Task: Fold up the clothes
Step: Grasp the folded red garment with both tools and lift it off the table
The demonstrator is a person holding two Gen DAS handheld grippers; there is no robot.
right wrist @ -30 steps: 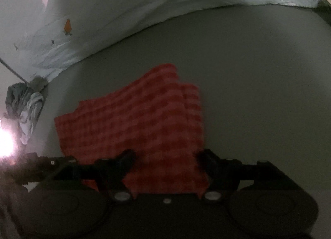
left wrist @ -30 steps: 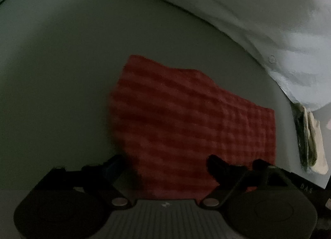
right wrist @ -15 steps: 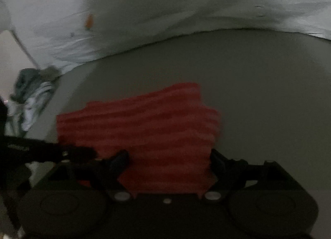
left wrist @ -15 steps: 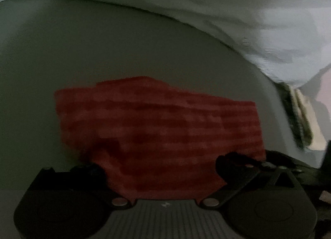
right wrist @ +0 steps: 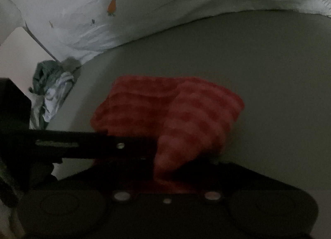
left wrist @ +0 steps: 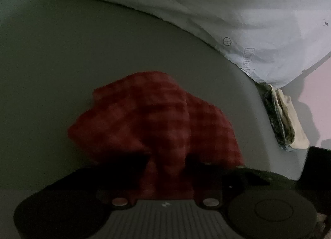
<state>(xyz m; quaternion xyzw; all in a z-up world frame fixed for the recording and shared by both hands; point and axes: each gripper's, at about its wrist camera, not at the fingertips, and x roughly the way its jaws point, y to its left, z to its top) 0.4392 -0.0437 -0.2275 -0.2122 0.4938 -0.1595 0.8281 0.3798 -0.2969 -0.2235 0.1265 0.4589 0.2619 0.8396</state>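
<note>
A red checked cloth point(left wrist: 149, 119) hangs bunched over the grey surface point(left wrist: 62, 63). My left gripper point(left wrist: 167, 164) is shut on its near edge, and the fabric drapes down between the dark fingers. In the right wrist view the same cloth point(right wrist: 186, 111) is pinched in my right gripper point(right wrist: 171, 168), which is shut on it too. The left gripper's dark body point(right wrist: 62, 146) reaches in from the left of the right wrist view, close beside the right gripper. The scene is dim.
A pale blue sheet point(left wrist: 248, 11) with small prints lies along the far edge; it also shows in the right wrist view point(right wrist: 144, 1). A pile of folded clothes point(left wrist: 283, 119) sits at the right edge, seen at the left in the right wrist view point(right wrist: 51, 90).
Both grippers have closed on the cloth and come together. The cloth, spread flat before, is now lifted and bunched between them.
</note>
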